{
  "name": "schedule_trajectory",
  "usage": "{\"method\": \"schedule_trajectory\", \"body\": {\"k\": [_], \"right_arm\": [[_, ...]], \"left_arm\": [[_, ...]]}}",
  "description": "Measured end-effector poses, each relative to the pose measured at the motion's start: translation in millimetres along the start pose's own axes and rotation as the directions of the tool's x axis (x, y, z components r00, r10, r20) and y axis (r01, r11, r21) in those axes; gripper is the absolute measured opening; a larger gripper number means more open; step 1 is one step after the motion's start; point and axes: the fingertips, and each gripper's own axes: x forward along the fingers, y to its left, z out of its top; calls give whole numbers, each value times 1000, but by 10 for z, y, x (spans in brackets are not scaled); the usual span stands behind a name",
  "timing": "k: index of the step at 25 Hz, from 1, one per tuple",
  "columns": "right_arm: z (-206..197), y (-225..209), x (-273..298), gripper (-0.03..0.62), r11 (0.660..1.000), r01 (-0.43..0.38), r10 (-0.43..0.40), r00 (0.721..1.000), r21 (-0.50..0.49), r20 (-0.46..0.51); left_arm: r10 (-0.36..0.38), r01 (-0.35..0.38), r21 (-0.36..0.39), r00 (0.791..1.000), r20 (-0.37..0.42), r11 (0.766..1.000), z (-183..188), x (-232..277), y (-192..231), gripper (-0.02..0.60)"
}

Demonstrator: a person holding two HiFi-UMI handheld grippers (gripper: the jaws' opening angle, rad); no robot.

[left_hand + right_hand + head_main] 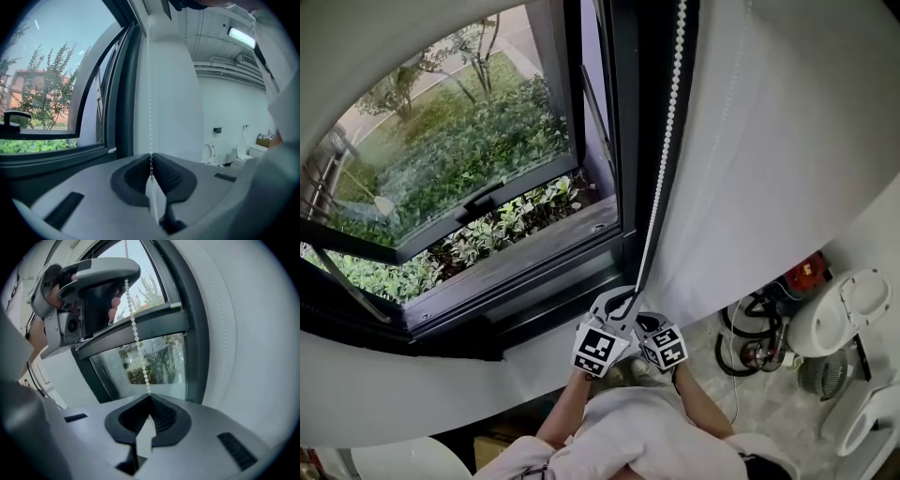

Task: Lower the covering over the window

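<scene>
A white bead chain (667, 141) hangs beside the dark window frame (623, 141) and runs down to both grippers. In the head view my left gripper (622, 302) and right gripper (649, 326) sit side by side just below the sill. The left gripper (151, 164) is shut on the bead chain (149, 93), which rises straight up from its jaws. Lower on the same bead chain (136, 333), the right gripper (149, 397) is also shut, with the left gripper (89, 287) above it. The window glass (450, 141) stands uncovered; I cannot make out the covering itself.
The window sash (478, 202) is tilted open over green shrubs. A white wall (769, 141) curves along the right. On the floor at right lie coiled hoses with a red tool (769, 323) and white toilet bowls (848, 309). The person's arms (572, 412) are below.
</scene>
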Motion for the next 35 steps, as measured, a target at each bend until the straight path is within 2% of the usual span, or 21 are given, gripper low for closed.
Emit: {"method": "schedule_trajectory", "body": {"k": [5, 7, 9, 13, 17, 22, 29, 35], "right_arm": [[-43, 29, -23, 5, 999, 11, -11, 1000, -53, -9], [12, 51, -102, 74, 997, 15, -16, 1000, -77, -1], [150, 53, -243, 107, 997, 25, -22, 999, -77, 36], [598, 6, -620, 117, 995, 74, -63, 987, -72, 148], [1145, -34, -1015, 117, 986, 134, -104, 957, -96, 270], [1733, 41, -1432, 111, 972, 189, -123, 918, -142, 378], [2490, 332, -1788, 106, 963, 167, -33, 853, -212, 521], [2899, 498, -1847, 104, 944, 170, 24, 821, -284, 571]], "left_arm": [[2, -2, -4, 1000, 6, 1000, -40, 2, 13, 21], [3, -3, -1, 1000, 6, 1000, -41, 1, 22, 21], [5, -5, 0, 1000, 7, 1000, -36, -2, 31, 21], [6, -6, 2, 1000, 9, 1000, -26, -3, 35, 21], [2, -2, 3, 1000, 12, 1000, -26, 11, 20, 21], [0, 0, 3, 1000, 12, 1000, -28, 15, 7, 21], [-1, 1, 3, 1000, 14, 1000, -21, 15, -8, 21], [0, 0, 3, 1000, 19, 1000, -12, 9, -47, 21]]}}
